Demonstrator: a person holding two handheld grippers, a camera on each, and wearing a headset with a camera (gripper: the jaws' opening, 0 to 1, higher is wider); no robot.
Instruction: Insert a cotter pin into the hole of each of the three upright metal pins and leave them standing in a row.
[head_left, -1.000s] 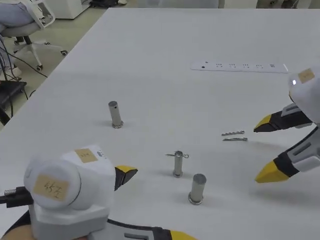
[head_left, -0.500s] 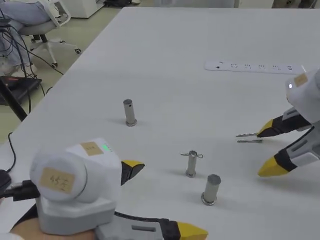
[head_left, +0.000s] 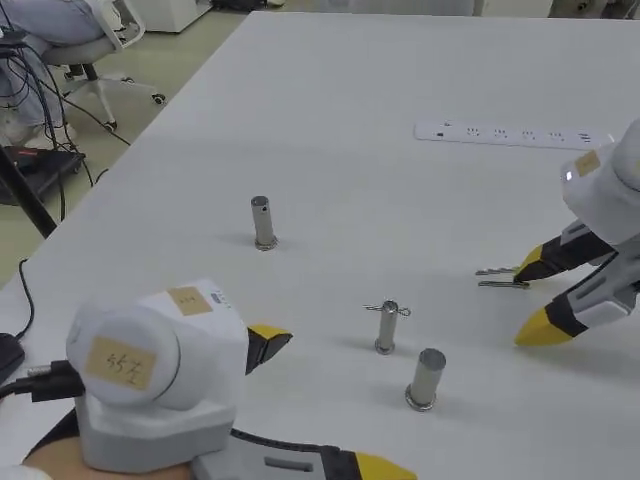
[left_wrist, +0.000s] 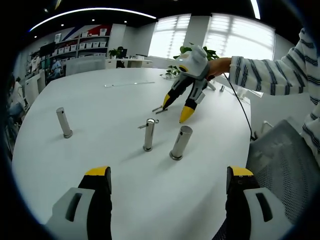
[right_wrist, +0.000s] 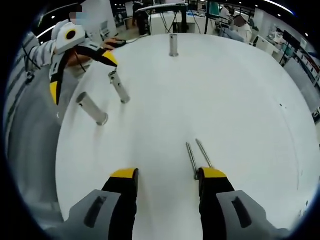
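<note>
Three metal pins stand upright on the white table: a far one (head_left: 262, 222), a middle one (head_left: 386, 328) with a cotter pin through its top hole, and a near bare one (head_left: 428, 378). Two loose cotter pins (head_left: 500, 277) lie flat at the right. My right gripper (head_left: 533, 298) is open and low over the table, with one fingertip right beside the loose cotter pins (right_wrist: 196, 155); nothing is between its jaws (right_wrist: 169, 174). My left gripper (head_left: 325, 400) hangs open and empty near the front edge, short of the pins (left_wrist: 180, 142).
A white power strip (head_left: 512, 133) lies far back on the table. Office chairs and cables (head_left: 60, 60) stand on the floor beyond the table's left edge. A striped sleeve (left_wrist: 280, 65) holds the right gripper.
My right gripper has moved left toward the loose cotter pins until its upper fingertip is beside them. The left gripper has barely moved. The head camera shifted slightly.
</note>
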